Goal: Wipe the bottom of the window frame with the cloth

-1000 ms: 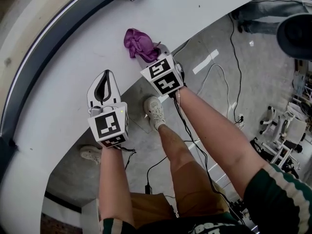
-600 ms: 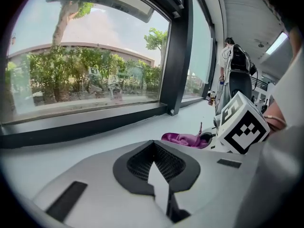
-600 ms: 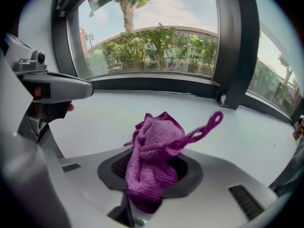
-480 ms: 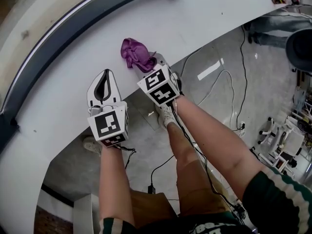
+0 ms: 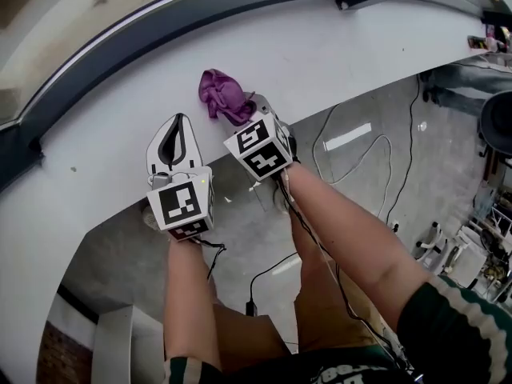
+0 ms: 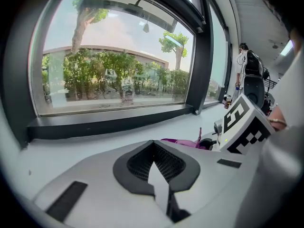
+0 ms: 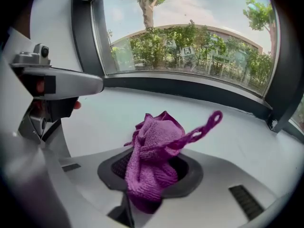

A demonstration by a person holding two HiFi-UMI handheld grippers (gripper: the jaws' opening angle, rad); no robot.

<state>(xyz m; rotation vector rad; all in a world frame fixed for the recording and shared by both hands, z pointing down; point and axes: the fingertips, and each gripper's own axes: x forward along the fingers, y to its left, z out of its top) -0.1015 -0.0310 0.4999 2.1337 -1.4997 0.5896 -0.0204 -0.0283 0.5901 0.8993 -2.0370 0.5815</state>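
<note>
The right tongs (image 5: 254, 110) are clamped shut on the purple cloth (image 7: 152, 160), which bunches up out of the jaws with one thin loop sticking out to the right. The cloth sits over the white sill (image 5: 344, 46), close to the sill's front edge and well short of the dark bottom rail of the window frame (image 5: 160, 34); from above it is hard to say whether the bunch rests on the sill or hangs just over it. A broad strip of bare sill lies between cloth and rail, and it runs on bare to the right as far as the frame's upright post (image 7: 280, 113). The left tongs (image 5: 176, 126) are closed tight with nothing between them, lying over the sill's front edge just left of the right pair, tips pointing at the rail. Past that edge the sill drops to grey floor (image 5: 376, 150) crossed by cables (image 5: 320, 154)
</note>
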